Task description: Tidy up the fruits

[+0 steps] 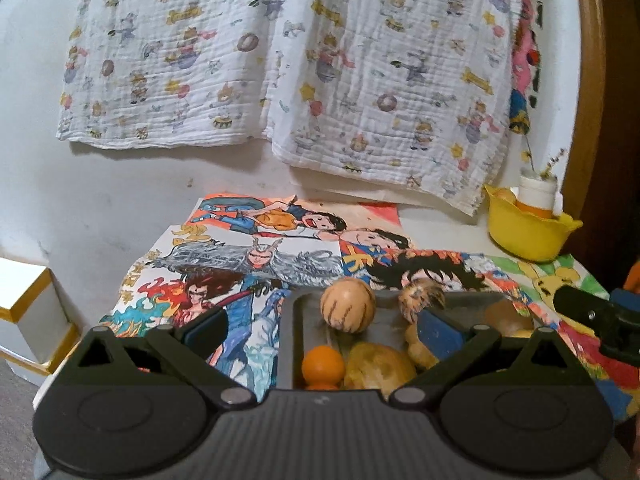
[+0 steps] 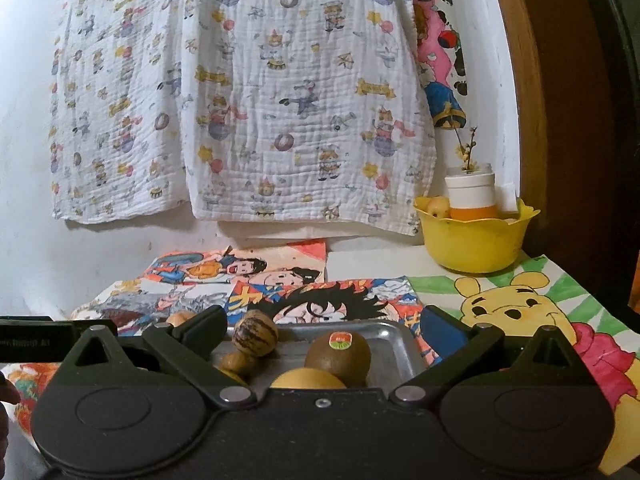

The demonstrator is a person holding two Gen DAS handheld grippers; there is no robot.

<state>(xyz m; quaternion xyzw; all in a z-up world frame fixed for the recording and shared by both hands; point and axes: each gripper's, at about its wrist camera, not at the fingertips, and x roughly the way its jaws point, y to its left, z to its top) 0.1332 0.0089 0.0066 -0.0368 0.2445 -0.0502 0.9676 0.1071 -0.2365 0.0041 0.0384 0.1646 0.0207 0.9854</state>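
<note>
A grey metal tray (image 1: 310, 308) (image 2: 384, 334) lies on the table and holds several fruits. In the left wrist view a striped tan melon (image 1: 347, 306), a small orange (image 1: 323, 365), a yellow fruit (image 1: 378, 368) and a mottled brown fruit (image 1: 420, 298) lie in it. In the right wrist view a kiwi with a sticker (image 2: 338, 354), a striped fruit (image 2: 255, 332) and a yellow fruit (image 2: 308, 379) show. My left gripper (image 1: 322, 326) is open and empty over the tray. My right gripper (image 2: 320, 330) is open and empty over it too.
A yellow bowl (image 1: 528, 236) (image 2: 476, 246) with a fruit and a white jar stands at the back right. Coloured drawings (image 1: 248, 264) (image 2: 516, 308) cover the table. A patterned cloth (image 1: 280, 60) hangs on the wall. A white box (image 1: 28, 312) stands on the left.
</note>
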